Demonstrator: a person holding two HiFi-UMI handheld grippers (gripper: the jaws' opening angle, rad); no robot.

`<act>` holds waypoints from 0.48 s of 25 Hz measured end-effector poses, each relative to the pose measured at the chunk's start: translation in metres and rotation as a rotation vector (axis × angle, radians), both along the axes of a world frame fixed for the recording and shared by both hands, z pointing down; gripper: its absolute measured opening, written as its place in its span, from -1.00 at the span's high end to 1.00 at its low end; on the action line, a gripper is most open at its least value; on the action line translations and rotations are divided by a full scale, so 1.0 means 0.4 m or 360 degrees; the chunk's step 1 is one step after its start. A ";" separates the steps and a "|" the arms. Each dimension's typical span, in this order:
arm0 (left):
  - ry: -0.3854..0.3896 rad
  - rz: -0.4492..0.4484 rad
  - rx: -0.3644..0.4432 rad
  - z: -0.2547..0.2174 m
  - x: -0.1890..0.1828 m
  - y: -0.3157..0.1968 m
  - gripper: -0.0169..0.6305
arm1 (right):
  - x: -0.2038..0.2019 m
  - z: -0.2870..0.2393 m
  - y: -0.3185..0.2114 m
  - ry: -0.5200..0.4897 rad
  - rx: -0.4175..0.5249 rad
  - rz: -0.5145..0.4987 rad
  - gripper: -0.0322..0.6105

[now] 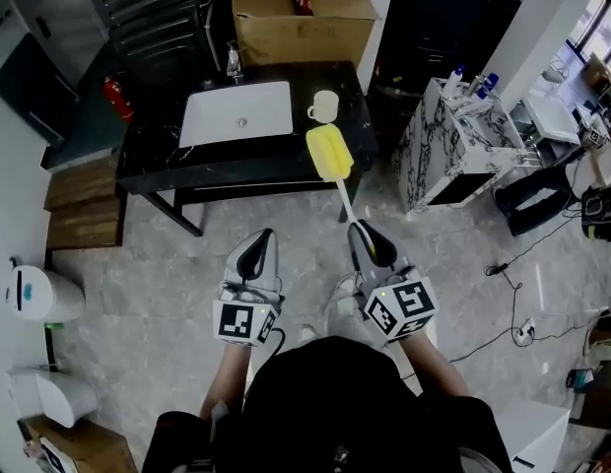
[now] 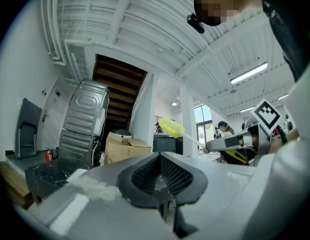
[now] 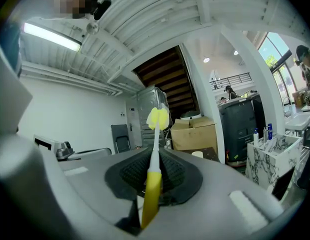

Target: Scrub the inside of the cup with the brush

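A cream cup stands on the black table, right of the white sink, and shows small in the right gripper view. My right gripper is shut on the brush handle. The yellow sponge head points toward the table, short of the cup, and also shows in both gripper views. My left gripper is held level beside the right one, shut with nothing between its jaws. Both grippers are over the floor, away from the table.
A white sink basin with a faucet is set in the table. A cardboard box stands behind it. A marble-pattern cabinet with bottles is to the right, wooden steps to the left, and cables on the floor.
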State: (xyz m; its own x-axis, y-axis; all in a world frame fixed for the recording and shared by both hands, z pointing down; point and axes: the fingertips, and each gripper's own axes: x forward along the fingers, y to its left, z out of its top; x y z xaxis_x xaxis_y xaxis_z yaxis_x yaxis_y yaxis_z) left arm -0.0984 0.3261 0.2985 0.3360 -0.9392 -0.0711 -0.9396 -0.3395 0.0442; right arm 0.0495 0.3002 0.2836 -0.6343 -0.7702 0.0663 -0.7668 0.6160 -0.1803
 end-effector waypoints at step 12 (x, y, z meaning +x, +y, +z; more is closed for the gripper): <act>-0.0008 -0.0023 -0.0071 0.050 0.060 -0.261 0.94 | 0.053 0.042 -0.274 0.0059 -0.0072 -0.0061 0.77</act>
State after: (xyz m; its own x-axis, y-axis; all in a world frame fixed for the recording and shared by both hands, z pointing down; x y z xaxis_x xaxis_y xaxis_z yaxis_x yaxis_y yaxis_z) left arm -0.0743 0.2218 0.3185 0.3225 -0.9462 -0.0276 -0.9447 -0.3235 0.0544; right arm 0.0708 0.1904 0.3005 -0.6597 -0.7412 0.1241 -0.7495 0.6369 -0.1805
